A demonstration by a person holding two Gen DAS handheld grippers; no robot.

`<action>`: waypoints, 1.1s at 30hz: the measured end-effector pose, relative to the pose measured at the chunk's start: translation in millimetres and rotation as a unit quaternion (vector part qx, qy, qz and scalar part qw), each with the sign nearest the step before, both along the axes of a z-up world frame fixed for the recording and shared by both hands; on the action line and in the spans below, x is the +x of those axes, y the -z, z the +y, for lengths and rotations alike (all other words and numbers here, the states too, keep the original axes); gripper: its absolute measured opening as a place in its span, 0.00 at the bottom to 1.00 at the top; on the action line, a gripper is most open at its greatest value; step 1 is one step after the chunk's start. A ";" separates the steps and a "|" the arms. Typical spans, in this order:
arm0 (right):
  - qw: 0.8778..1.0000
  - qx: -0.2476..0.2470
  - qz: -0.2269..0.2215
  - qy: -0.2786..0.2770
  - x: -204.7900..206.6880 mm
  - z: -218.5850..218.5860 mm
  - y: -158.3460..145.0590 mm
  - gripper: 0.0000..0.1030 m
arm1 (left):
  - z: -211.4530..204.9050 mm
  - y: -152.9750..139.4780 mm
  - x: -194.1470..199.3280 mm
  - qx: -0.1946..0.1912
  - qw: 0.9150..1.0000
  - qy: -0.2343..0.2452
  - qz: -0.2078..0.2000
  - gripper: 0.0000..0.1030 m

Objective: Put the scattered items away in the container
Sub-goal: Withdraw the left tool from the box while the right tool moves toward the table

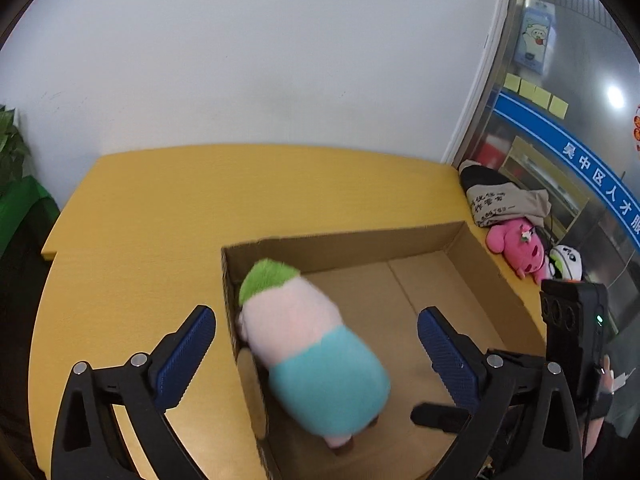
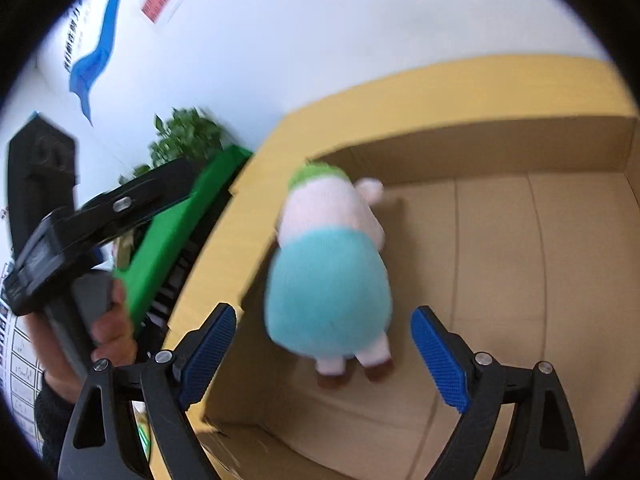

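so the plush (image 1: 316,344) is in the box (image 1: 360,240) now, or basically in it. it's blurry in both views and leaning head-first against the box's left wall, green tuft up by the rim, feet toward the camera, so my read is it's mid-drop or just tumbling to rest. can't say for sure whether it's sitting on the bottom yet.

both tools are let go. the left gripper (image 1: 316,344) has its blue pads splayed wide either side of the plush with clear air between pad and fur, nothing pinched. same for the right gripper (image 2: 323,356), jaws wide apart, plush in the gap but not touched. makes sense if a soft fat toy got carried over with two grippers and then both spread at once so it falls straight in instead of snagging on one pad.

the box sits on the yellow table (image 1: 152,208), pushed toward the right side, open top, otherwise bare inside as far as i can see. that's probably why the plush is hugging the left wall, it's the side nearest where the hands come in.

still loose: a pink plush (image 1: 516,246), a panda-looking one (image 1: 566,262) partly hidden behind the other handle, and a grey bag (image 1: 504,200), all along the table's right edge just outside the box. guessing those go next, so the job's early on.

one thing to watch: the toy is tall next to that wall and could tip over the rim if bumped.
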State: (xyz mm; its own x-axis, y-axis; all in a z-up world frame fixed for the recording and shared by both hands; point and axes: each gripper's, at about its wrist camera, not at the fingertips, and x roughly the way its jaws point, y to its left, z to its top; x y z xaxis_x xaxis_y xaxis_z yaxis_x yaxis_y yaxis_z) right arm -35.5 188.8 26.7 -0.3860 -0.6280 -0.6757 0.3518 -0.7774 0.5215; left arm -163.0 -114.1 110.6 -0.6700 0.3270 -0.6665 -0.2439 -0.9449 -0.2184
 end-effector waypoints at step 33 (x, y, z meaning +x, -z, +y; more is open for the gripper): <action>0.985 -0.003 -0.090 -0.147 -111.8 -188.1 12.3 0.30 | -4.6 157.3 75.3 -0.010 0.984 0.009 -0.175 0.74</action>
